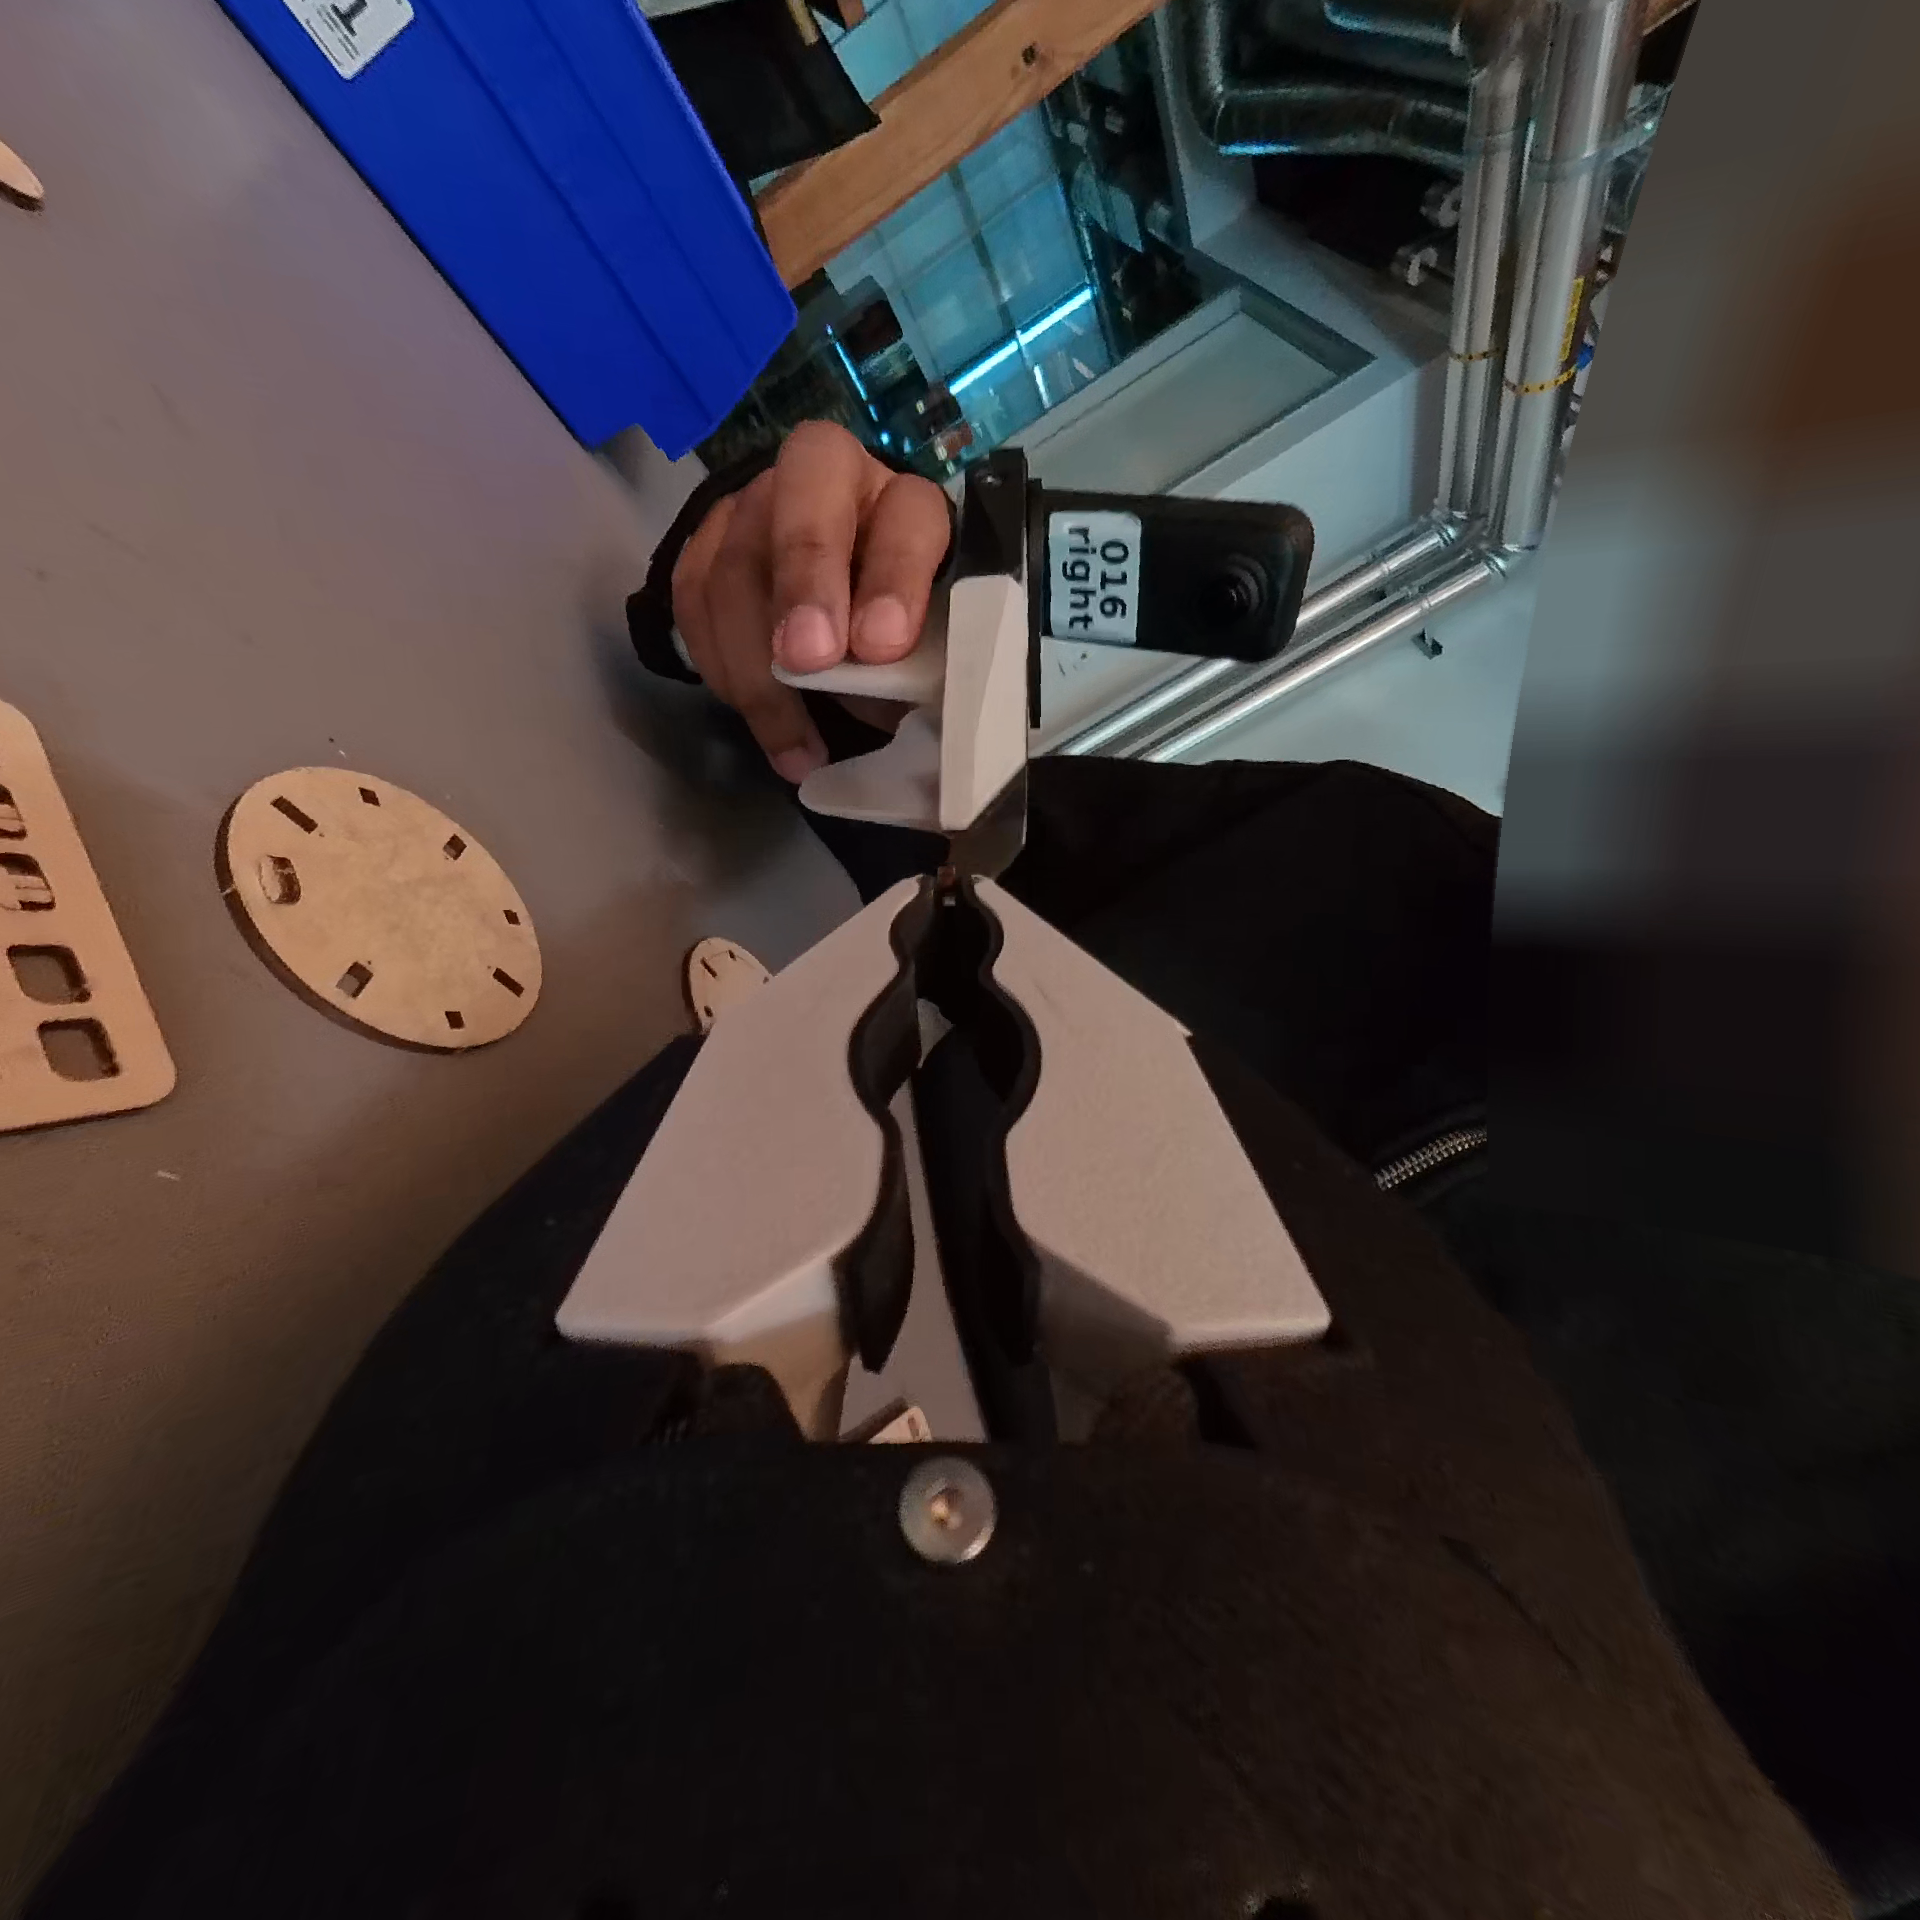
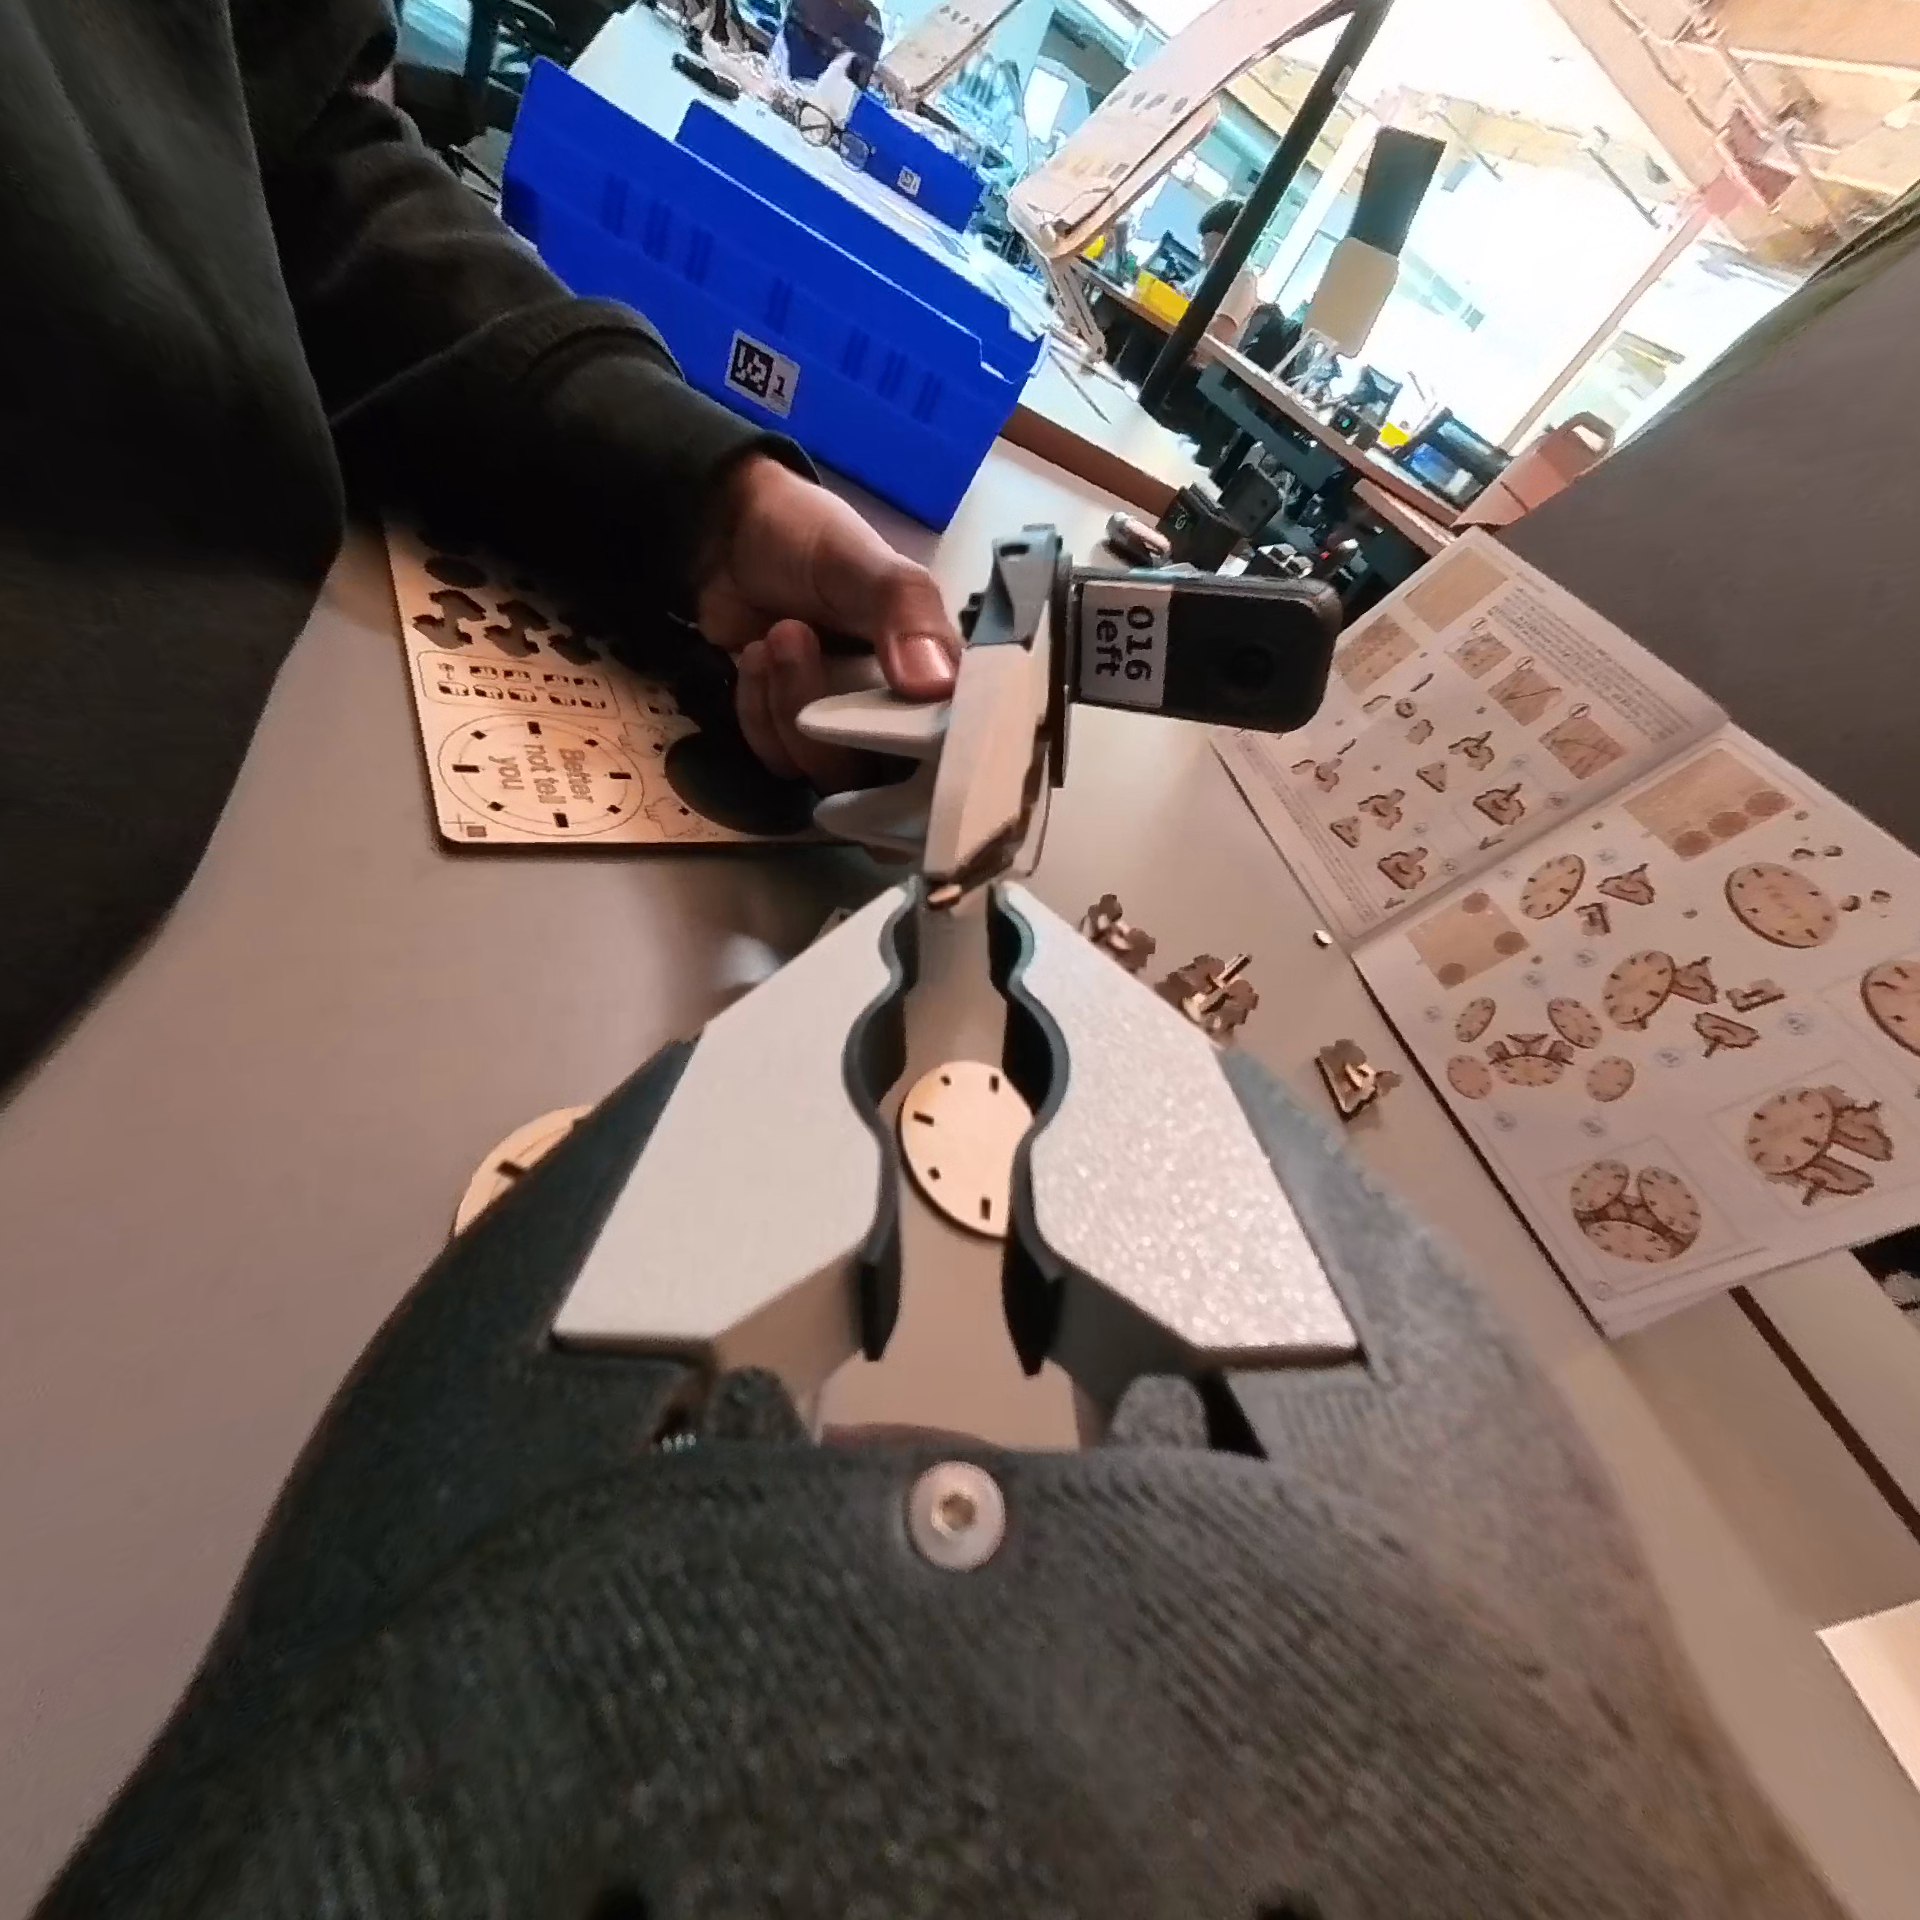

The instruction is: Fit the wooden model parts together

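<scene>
Left wrist view, claws tip-to-tip past table edge

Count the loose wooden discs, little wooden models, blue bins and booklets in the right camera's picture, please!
Loose discs: 2
Models: 3
Blue bins: 2
Booklets: 1
Total: 8
</scene>
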A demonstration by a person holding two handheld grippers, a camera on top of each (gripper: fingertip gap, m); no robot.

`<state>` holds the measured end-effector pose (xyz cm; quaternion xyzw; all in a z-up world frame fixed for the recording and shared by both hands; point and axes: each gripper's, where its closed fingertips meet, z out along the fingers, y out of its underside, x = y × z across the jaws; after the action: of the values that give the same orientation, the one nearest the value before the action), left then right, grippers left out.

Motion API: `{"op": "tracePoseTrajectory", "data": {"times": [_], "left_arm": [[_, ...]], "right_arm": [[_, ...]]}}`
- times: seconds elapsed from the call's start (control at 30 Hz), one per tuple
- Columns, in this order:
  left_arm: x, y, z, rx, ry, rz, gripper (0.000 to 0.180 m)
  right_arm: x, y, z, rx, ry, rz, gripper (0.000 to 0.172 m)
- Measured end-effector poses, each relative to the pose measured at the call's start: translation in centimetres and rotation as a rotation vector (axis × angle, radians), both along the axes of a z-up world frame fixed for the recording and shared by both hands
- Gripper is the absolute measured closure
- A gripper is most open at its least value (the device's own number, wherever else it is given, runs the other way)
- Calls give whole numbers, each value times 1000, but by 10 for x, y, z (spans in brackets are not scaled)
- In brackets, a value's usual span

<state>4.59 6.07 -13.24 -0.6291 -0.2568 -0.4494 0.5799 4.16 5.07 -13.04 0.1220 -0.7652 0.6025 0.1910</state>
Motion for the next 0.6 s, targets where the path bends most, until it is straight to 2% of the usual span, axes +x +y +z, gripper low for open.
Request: {"op": "tracePoseTrajectory", "data": {"times": [0.37, 0.6], "left_arm": [[30, 1, -7, -49, 25, -194, 180], [36, 2, -10, -65, 36, -224, 180]], "right_arm": [[29, 0, -11, 69, -114, 159, 162], [36, -2, -14, 87, -106, 188, 165]]}}
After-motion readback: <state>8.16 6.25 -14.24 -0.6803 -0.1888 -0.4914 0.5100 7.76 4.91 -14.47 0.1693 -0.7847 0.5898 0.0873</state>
